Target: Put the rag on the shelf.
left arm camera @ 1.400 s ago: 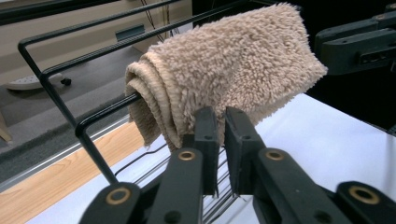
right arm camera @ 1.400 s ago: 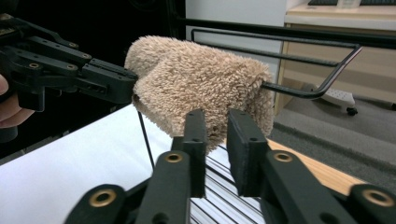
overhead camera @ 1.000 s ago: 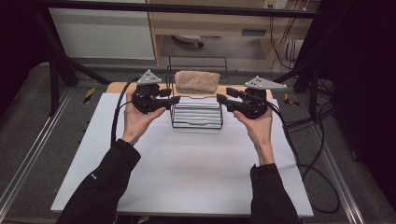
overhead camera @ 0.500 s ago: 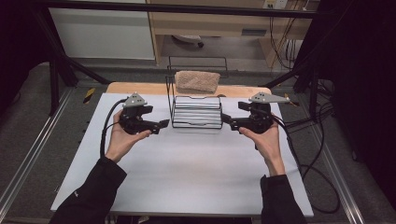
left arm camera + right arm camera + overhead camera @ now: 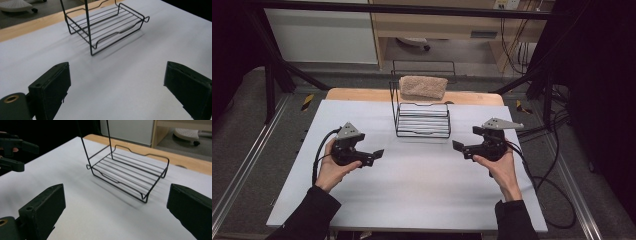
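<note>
The left gripper (image 5: 374,156) has its jaws wide apart with nothing between them; they have just been opening. In the left gripper view, bare white table shows between the two black pads (image 5: 53,87). The right gripper (image 5: 460,148) is the same: jaws spread, just opened, nothing in the gap, with white table between its pads (image 5: 47,207) in the right gripper view.

Both grippers sit low over the table (image 5: 422,190), each held in a hand, tips pointing inward toward each other. Between them and a little farther off stands the wire rack (image 5: 423,120), a black two-tier frame, well apart from either gripper. The left gripper is to its near left, the right gripper to its near right. A broad bare stretch of table lies between the grippers and on toward the near edge.

On the rack's upper tier lies a tan block (image 5: 423,87), seen from the high view. The gripper views show the rack's lower shelf (image 5: 107,25) and thin uprights, with its top tier cut off. The right gripper view also catches the left gripper (image 5: 18,147) at the far left.

Beyond the rack a strip of wood (image 5: 362,94) runs along the far edge of the table. No writing can be read anywhere.
</note>
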